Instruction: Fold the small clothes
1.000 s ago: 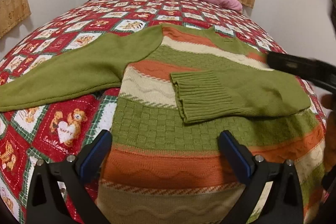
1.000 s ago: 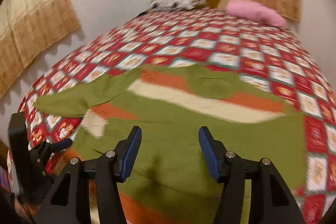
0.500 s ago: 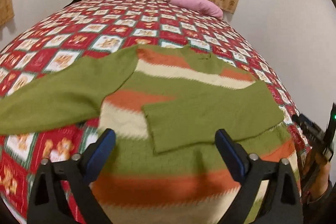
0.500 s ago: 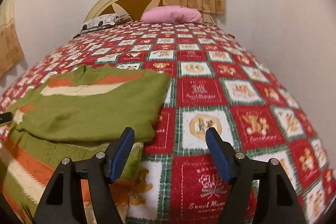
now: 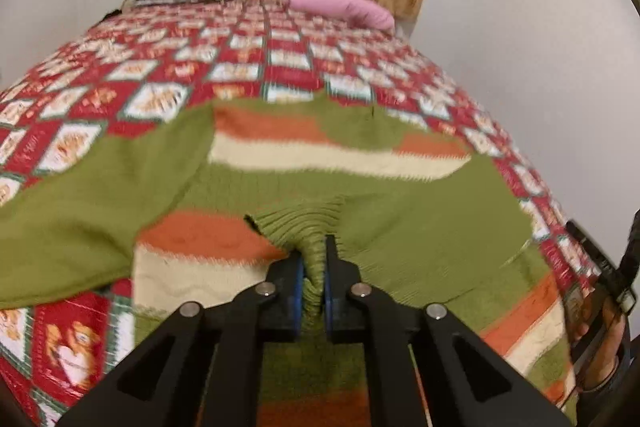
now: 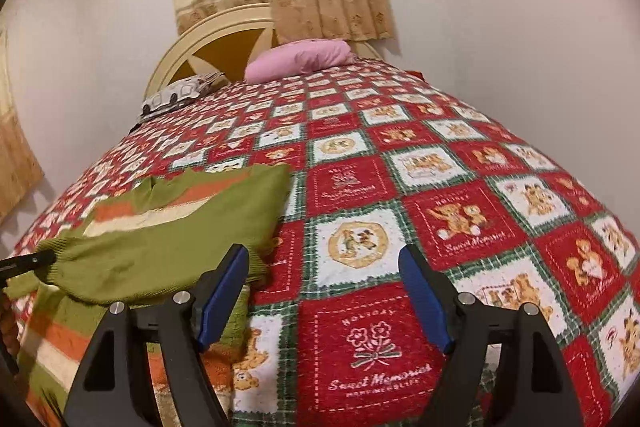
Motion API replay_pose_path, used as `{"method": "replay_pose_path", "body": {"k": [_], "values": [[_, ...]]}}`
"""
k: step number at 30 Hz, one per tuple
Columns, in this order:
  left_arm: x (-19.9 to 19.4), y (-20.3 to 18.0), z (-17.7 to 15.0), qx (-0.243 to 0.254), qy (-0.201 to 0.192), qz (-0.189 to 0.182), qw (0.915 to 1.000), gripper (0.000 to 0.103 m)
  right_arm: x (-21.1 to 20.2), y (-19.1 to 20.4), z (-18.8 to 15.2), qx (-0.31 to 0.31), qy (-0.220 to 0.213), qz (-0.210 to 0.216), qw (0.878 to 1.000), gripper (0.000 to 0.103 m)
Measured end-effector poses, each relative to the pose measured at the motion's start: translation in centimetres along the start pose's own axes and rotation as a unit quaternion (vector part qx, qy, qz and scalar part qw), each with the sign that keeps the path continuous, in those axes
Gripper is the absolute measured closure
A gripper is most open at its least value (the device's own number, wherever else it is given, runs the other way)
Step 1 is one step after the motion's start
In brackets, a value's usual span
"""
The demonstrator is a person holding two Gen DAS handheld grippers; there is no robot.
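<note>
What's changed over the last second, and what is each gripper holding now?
The left gripper, open over the sweater a second ago, has moved forward and shut on the ribbed cuff of the sleeve folded across the body. The right gripper has swung off the sweater to the right; it now hangs open over the bedspread, holding nothing. The other sleeve still lies spread out to the left.

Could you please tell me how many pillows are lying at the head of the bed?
2: a pink pillow on the right by the curtain, and a white patterned pillow to its left against the headboard.
</note>
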State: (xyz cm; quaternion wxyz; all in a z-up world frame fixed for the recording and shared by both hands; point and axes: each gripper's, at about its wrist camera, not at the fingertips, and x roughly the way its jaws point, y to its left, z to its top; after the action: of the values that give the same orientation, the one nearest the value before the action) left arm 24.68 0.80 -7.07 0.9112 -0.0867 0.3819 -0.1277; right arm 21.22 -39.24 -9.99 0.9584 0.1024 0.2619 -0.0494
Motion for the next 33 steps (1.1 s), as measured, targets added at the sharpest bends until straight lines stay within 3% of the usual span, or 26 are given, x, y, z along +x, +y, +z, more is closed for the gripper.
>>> {"method": "replay_pose_path", "body": {"k": [4,9,11,13,17,20,22,25,28,29,30,31,33], "values": [[-0.7,0.2,0.2,0.006,-0.007,0.004,1.0000,0.095,0.0,-0.4,-0.2,0.011,0.004,-0.005,1.000,0.025],[0.8,2.0,-0.3,-0.020,0.004,0.012,0.9997,0.095,0.1,-0.1,-0.4,0.002,0.007,-0.007,1.000,0.025],[1.4,1.8,-0.8,-0.006,0.011,0.025,0.9996,0.095,0.6,0.2,-0.5,-0.008,0.019,0.001,1.000,0.025],[2.0,1.5,-1.2,0.005,0.011,0.035,0.9993,0.095,1.2,1.0,-0.5,-0.028,0.035,0.015,0.999,0.025],[2.8,2.6,-1.4,-0.028,0.018,0.029,0.9990,0.094,2.9,4.5,-1.1,-0.111,0.086,0.047,0.989,0.025],[2.9,3.3,-1.7,-0.045,0.019,0.020,0.9986,0.093,4.6,6.8,-1.7,-0.166,0.133,0.019,0.977,0.025],[2.8,3.5,-1.8,-0.052,0.016,0.016,0.9984,0.093,5.8,6.6,-1.9,-0.157,0.160,-0.004,0.974,0.025],[2.8,3.3,-2.0,-0.049,0.014,0.018,0.9985,0.093,4.2,5.2,-1.0,-0.112,0.135,-0.005,0.984,0.025],[2.6,3.2,-2.1,-0.048,0.008,0.018,0.9987,0.093,1.7,4.7,0.3,-0.074,0.094,0.041,0.992,0.025],[2.5,3.3,-2.1,-0.049,0.006,0.016,0.9987,0.093,1.4,5.1,0.8,-0.075,0.092,0.050,0.992,0.027],[2.5,3.5,-2.1,-0.052,0.005,0.014,0.9986,0.093,1.4,5.9,1.3,-0.083,0.094,0.056,0.990,0.043],[2.5,3.6,-2.1,-0.056,0.005,0.011,0.9984,0.092,1.7,7.0,1.8,-0.095,0.098,0.069,0.988,0.051],[2.6,3.7,-2.1,-0.058,0.005,0.010,0.9983,0.091,2.6,8.5,2.5,-0.102,0.106,0.090,0.985,0.056]]}}
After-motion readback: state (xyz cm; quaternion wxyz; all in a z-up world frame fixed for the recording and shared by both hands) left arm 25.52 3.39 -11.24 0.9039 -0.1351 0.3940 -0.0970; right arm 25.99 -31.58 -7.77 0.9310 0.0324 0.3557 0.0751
